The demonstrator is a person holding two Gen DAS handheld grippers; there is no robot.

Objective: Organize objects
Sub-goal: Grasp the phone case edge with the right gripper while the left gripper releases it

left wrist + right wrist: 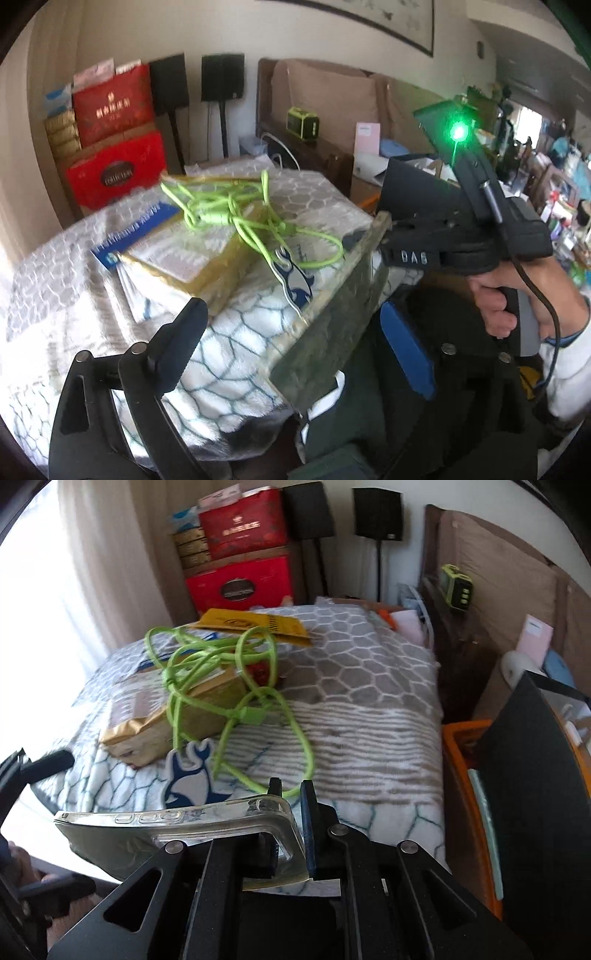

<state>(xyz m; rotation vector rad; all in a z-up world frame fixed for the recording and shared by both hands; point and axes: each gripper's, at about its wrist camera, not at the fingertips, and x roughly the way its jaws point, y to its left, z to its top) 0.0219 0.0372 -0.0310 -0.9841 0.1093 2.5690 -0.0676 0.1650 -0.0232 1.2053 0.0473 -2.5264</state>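
A clear phone case (177, 830) hangs in the air above the bed's near edge, and my right gripper (291, 794) is shut on one of its corners. In the left wrist view the case (332, 314) slants down from the right gripper (388, 236), which a hand (495, 306) holds. My left gripper (293, 314) stands wide open. The case's lower end lies between its fingers, with neither pad on it. On the blanket lie a tangled green cable (229, 218) (221, 686), a gold packet (173, 716) and a blue-and-white whale tag (192, 775).
The honeycomb-patterned blanket (369, 679) covers the bed. A yellow card (255, 624) and a blue booklet (136, 229) lie near the cable. Red boxes (114, 173) are stacked by the far wall. An orange crate (461, 746) and a black bag (535, 775) stand at the right.
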